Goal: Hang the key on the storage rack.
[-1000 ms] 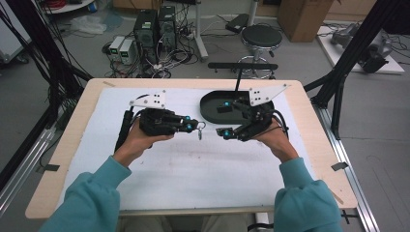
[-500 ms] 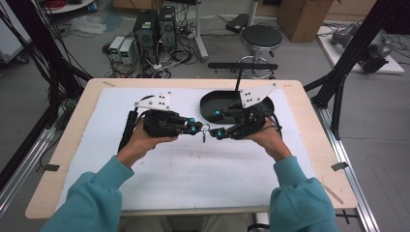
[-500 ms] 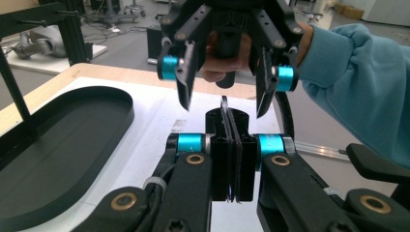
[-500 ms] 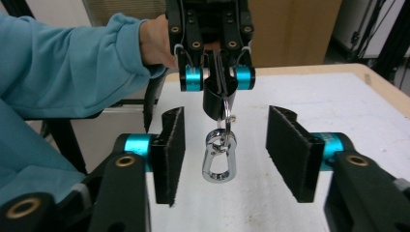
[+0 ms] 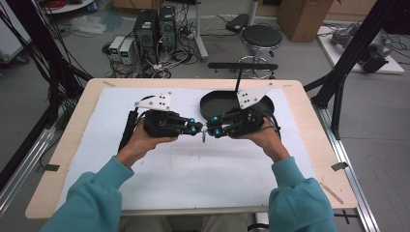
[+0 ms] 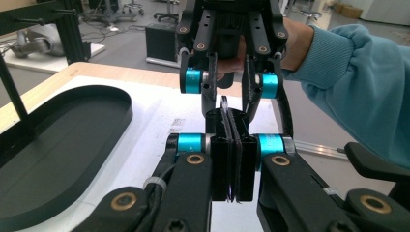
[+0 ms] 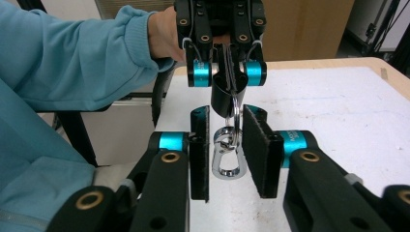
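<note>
A silver swivel clasp [image 7: 226, 157] hangs from a metal ring [image 7: 235, 107] above the white mat. My left gripper [image 5: 197, 128] is shut on that ring, whose thin edge [image 6: 224, 103] sticks out past its closed pads [image 6: 240, 145]. In the right gripper view the left gripper [image 7: 227, 99] faces me, jaws pressed together on the ring. My right gripper [image 7: 227, 145] points at it tip to tip. Its jaws have just been closing, with the clasp between them. A gap remains on each side, so the pads [image 7: 260, 150] do not touch it. In the high view the clasp [image 5: 205, 137] dangles between both grippers.
A black oval tray [image 5: 212, 99] lies on the white mat [image 5: 193, 174] just behind the right gripper [image 5: 213, 130]. The mat covers most of the wooden table [image 5: 314, 140]. Black frame posts stand at both sides; a stool [image 5: 261, 36] and computer cases stand beyond the far edge.
The right gripper has come in toward the left one until their tips meet around the hanging clasp, and its jaws have narrowed. The left gripper has kept still, shut on the ring.
</note>
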A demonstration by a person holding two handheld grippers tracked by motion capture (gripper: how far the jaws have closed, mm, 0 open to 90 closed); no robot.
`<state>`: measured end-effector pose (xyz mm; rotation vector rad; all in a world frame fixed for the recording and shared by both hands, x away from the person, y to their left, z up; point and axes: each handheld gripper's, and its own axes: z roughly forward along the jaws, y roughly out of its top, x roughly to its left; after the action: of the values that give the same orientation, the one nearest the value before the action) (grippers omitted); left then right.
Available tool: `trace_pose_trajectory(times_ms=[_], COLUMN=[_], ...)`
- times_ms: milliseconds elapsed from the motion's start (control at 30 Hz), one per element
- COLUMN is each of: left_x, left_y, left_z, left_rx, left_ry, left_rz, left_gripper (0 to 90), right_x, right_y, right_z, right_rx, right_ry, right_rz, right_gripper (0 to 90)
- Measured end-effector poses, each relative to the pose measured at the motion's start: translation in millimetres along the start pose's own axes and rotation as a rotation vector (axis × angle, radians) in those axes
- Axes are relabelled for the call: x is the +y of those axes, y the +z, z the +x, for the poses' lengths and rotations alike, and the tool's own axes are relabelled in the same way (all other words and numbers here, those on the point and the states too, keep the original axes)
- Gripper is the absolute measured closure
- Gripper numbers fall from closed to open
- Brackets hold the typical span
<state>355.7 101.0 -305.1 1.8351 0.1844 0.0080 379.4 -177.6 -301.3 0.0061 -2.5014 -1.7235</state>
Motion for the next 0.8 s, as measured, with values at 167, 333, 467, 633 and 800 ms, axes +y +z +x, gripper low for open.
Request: trace_pose_trajectory(times_ms=[167, 333, 467, 633, 800], left_x=[-0.3, -0.7, -0.4, -1.5, -2.2], left_y=[0.6, 2.0, 2.4, 3.5, 2.9], left_z=[0.0, -0.6, -1.0, 0.3, 1.6], left_rx=[-0.002, -0.008, -0.009, -0.018, -0.028], left_ry=[0.002, 0.001, 0.009, -0.003, -0.002], left_rz=[0.002, -0.001, 0.003, 0.009, -0.01], left_gripper=[88.1, 88.1, 88.1, 88.0, 87.8], right_x=[0.2, 0.1, 0.1, -0.2, 1.2], right_y=[0.3, -0.5, -1.2, -0.8, -1.7], right_z=[0.0, -0.9, -1.0, -0.8, 2.1], right_rx=[0.007, -0.002, -0.008, -0.005, -0.019], right_ry=[0.001, -0.005, 0.009, 0.048, 0.066], right_rz=[0.005, 0.008, 0.01, 0.023, 0.021], right_gripper=[77.6, 82.4, 87.7, 89.1, 89.4])
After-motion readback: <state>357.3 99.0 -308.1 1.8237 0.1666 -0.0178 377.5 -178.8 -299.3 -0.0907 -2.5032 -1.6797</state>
